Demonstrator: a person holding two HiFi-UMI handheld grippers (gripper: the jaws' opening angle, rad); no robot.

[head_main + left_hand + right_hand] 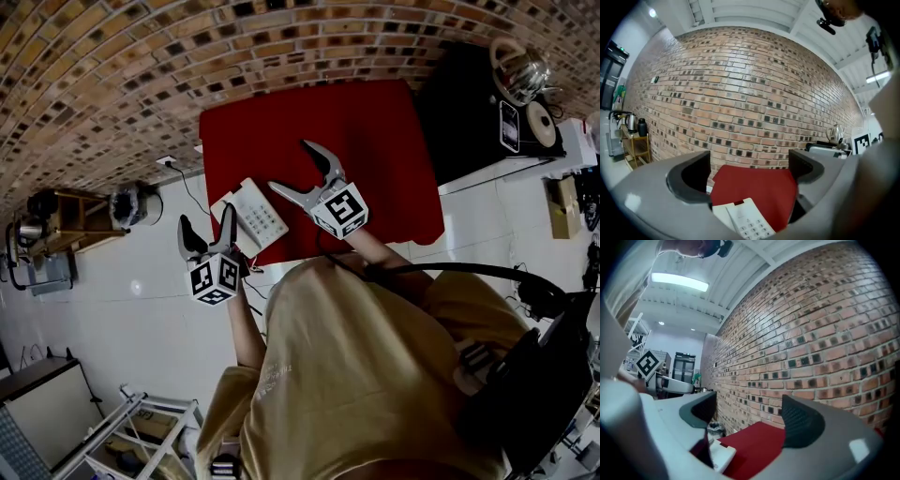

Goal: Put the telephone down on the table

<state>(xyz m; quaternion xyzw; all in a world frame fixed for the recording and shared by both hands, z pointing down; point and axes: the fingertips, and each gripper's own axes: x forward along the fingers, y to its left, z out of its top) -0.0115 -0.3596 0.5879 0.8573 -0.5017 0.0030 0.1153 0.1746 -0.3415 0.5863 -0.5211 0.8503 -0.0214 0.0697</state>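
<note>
The left gripper [206, 225] hangs in the air off the table's [375, 141] near left corner, its jaws wide apart with nothing between them. In the left gripper view the telephone [747, 222] shows low between those jaws, below and just ahead of them, not touching. The telephone [251, 216] lies flat at that corner of the red table, keypad up, its long axis set aslant to the table's edge. It sits between the two grippers, somewhat nearer the left. The right gripper [292, 167] hovers over the table just right of it, jaws also spread and empty. The set-down looks done.
</note>
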